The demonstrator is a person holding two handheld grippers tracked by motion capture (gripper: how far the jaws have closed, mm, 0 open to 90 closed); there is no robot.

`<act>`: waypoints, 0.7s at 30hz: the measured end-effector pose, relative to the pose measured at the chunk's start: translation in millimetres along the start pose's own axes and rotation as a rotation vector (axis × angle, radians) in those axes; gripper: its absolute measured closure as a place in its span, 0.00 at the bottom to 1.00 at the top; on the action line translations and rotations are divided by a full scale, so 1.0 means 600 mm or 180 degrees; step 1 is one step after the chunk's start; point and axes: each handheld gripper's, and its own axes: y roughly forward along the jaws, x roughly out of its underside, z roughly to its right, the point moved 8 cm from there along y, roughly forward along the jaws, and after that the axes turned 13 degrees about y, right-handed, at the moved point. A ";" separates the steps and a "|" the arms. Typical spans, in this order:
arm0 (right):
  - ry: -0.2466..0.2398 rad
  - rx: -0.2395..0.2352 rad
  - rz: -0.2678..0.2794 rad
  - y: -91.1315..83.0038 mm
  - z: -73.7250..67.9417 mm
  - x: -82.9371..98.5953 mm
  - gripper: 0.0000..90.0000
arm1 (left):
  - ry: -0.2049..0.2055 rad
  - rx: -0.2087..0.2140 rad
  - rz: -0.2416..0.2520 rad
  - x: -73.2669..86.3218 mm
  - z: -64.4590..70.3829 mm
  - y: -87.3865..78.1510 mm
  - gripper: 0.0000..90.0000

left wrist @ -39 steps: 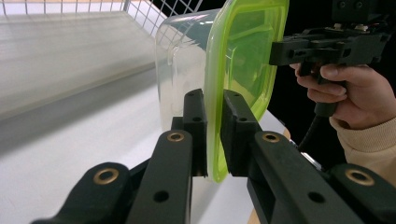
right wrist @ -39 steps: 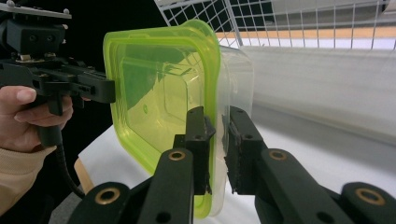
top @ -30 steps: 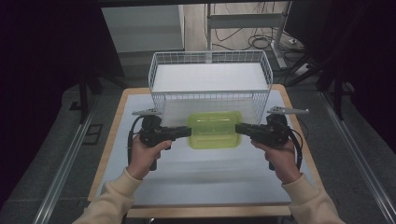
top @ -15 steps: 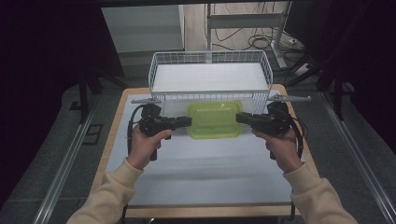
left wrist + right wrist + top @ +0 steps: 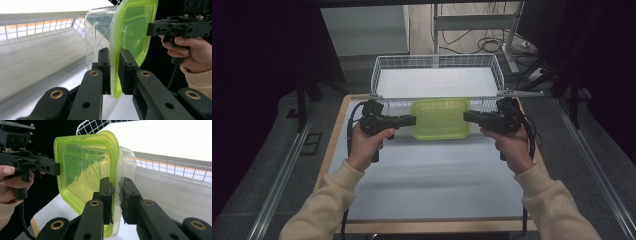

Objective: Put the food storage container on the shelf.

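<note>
High view: I'm holding a clear container [image 5: 441, 119] w/ a green lid [image 5: 440, 117] up off the white table [image 5: 432, 180], lid facing up, right at the near wall of the white wire basket [image 5: 437, 75]. The basket's floor is looking bare from here. My left gripper [image 5: 411, 120] is meeting the container's left edge, my right gripper [image 5: 467, 116] the right edge; my left hand [image 5: 367, 145] & right hand [image 5: 511, 145] are coming in from below in cream sleeves. Can't judge jaw gap from up here.

Left gripper view: my jaws are pinching the lid's rim [image 5: 115, 72] – one pad on the lid's top face, the other on the clear-tub side, green edge sandwiched btwn them. The tub's clear wall [image 5: 97, 37] is showing thru to the basket mesh; I'm not seeing any contents. The container is running away from the jaws toward my right gripper [image 5: 150, 26], which is touching the far edge, w/ my right hand [image 5: 190, 55] behind it. Basket wall is lying just beyond the tub.

Right gripper view: same grip mirrored. My jaws are clamping the rim [image 5: 115, 195], lid face on one side, tub [image 5: 126, 160] on the other. Looking thru the lid, inside seems empty. My left gripper [image 5: 58, 168] is biting the far edge, left hand [image 5: 13, 182] behind. Basket mesh [image 5: 92, 125] is sitting past the container.
</note>
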 end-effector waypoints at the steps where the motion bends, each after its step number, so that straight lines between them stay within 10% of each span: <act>1: 0.0003 0.0003 -0.0003 0.001 0.000 -0.002 0.89 | 0.0001 -0.0002 0.0004 -0.002 -0.001 0.000 0.91; 21: 0.0021 0.0175 0.0036 0.036 0.012 -0.062 0.89 | -0.0025 -0.0180 -0.0074 -0.053 -0.049 0.008 0.91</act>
